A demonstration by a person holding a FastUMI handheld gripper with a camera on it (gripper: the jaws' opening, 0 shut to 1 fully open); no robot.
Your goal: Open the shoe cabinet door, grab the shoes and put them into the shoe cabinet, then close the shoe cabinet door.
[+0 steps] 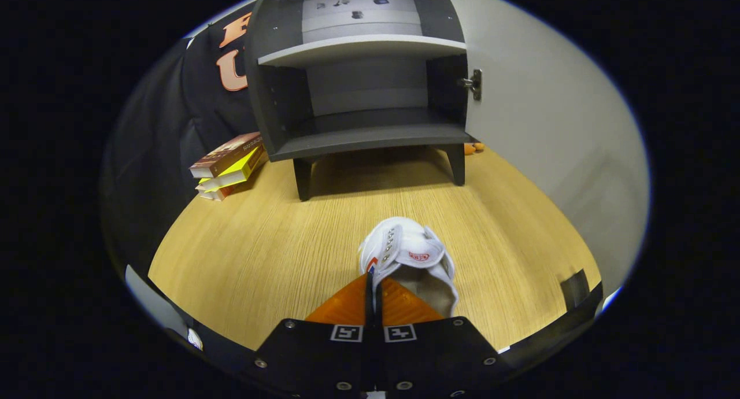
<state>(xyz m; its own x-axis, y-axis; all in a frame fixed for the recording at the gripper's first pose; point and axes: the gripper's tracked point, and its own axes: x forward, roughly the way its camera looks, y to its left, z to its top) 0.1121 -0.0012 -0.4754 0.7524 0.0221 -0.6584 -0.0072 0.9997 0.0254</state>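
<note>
One white shoe [410, 254], we hold: gripper [373, 283] apparently clenched on collar, toe pointing ahead toward open shoe cabinet [361, 136].

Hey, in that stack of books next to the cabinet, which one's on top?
The brown book tops the stack, resting on the yellow book left of the cabinet. The gripper, far from the stack, has its jaws shut on the white shoe.

Gripper [373, 283]: black body plate, silver screws, two square black-white markers, ribbed fingers.
</note>
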